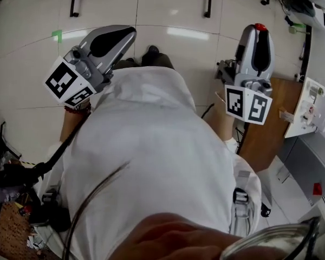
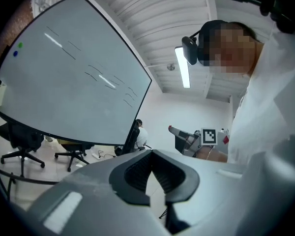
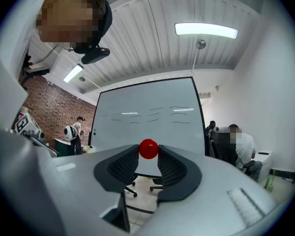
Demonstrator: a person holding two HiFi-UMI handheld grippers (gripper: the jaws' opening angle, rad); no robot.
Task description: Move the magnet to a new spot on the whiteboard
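A small red round magnet (image 3: 148, 149) sits pinched between the tips of my right gripper (image 3: 148, 152), which is shut on it. That magnet shows as a red dot (image 1: 260, 27) at the gripper's far end in the head view. Beyond it, some way off, stands the whiteboard (image 3: 147, 113) with faint marks. My left gripper (image 2: 150, 155) is shut with nothing in it. It points up past another view of the whiteboard (image 2: 73, 73), which carries a green magnet (image 2: 20, 45) and a blue magnet (image 2: 15, 53) near its top left corner. Both grippers are held out in front of the person's white shirt.
Office chairs (image 2: 20, 139) stand under the whiteboard. People sit to the right (image 3: 238, 144) and stand by a brick wall at the left (image 3: 71, 132). A wooden desk (image 1: 268, 129) lies at the person's right, over a tiled floor (image 1: 168, 4).
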